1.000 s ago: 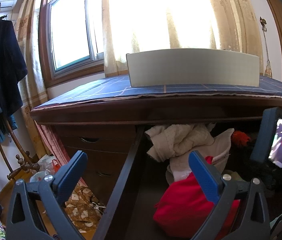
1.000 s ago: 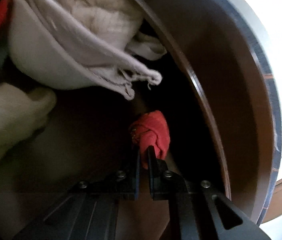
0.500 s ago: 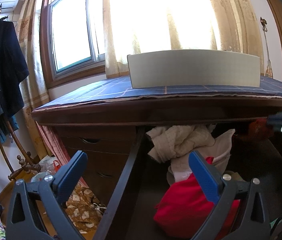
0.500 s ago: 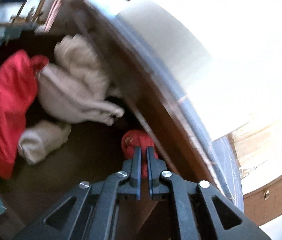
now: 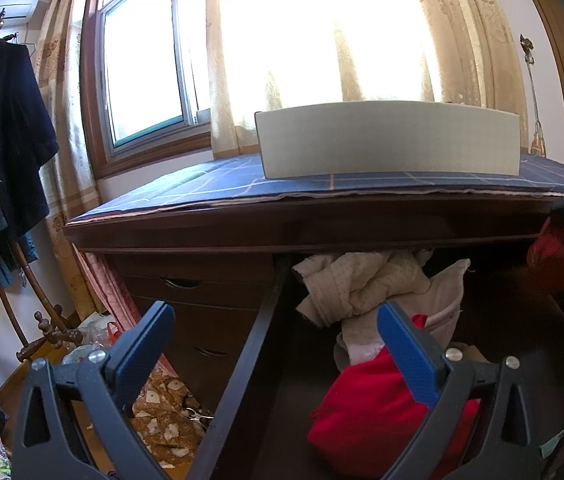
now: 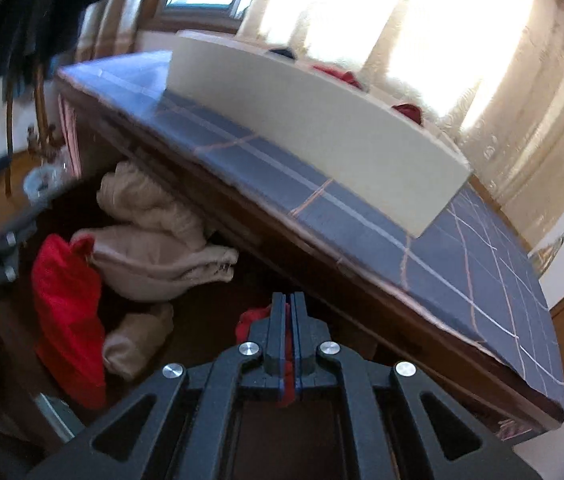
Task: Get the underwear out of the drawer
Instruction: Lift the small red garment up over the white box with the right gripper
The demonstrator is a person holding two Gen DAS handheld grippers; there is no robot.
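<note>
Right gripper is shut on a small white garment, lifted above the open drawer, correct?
Not quite: the garment is red, not white, as the right wrist view shows. The right gripper is shut on it, lifted above the open drawer.

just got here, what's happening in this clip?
A person is emptying an open drawer with two handheld grippers. The right gripper is shut on a small red garment and holds it near the dresser top's edge. The left gripper is open and empty, facing the drawer, where cream clothes and a red bundle remain. A white box sits on top.
</note>
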